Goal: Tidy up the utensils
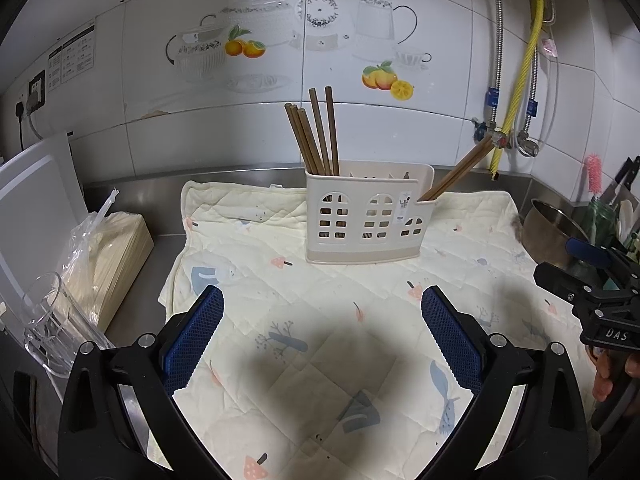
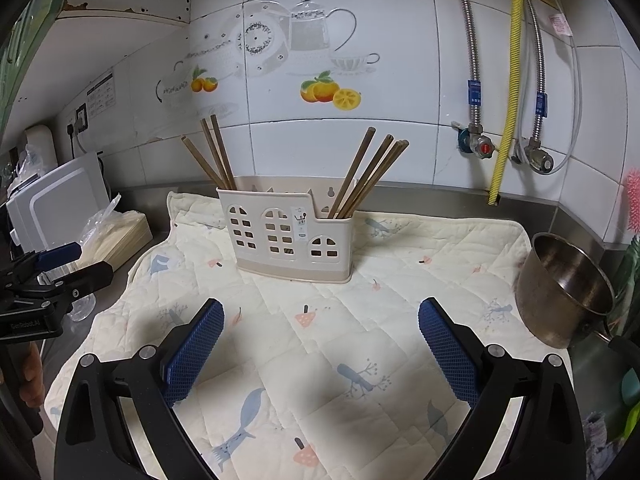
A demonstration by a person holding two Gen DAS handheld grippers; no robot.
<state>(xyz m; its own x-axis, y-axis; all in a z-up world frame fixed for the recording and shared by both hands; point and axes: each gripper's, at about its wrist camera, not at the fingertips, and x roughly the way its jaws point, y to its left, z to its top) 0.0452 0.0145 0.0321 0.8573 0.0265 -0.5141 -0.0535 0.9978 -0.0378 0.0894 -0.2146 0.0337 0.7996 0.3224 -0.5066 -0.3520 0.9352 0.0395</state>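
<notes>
A cream plastic utensil holder point(image 1: 368, 216) point(image 2: 286, 236) with window-shaped cutouts stands upright on a quilted cloth point(image 1: 320, 344) point(image 2: 320, 340) near the wall. Several brown chopsticks point(image 1: 314, 136) point(image 2: 212, 156) lean in its tall left compartment. More chopsticks point(image 1: 458, 174) point(image 2: 370, 174) slant rightward out of the low right compartment. My left gripper point(image 1: 322, 312) is open over the cloth, well in front of the holder, with nothing between its blue pads. My right gripper point(image 2: 320, 322) is likewise open and empty, short of the holder. Each gripper shows at the edge of the other's view.
A steel pot point(image 2: 564, 288) point(image 1: 552, 232) sits at the cloth's right edge. On the left lie a bagged stack of disposable chopsticks point(image 1: 108, 256) point(image 2: 116, 236), a clear glass point(image 1: 52, 320) and a white board point(image 1: 32, 208). Valves and hoses point(image 2: 504, 148) run down the tiled wall.
</notes>
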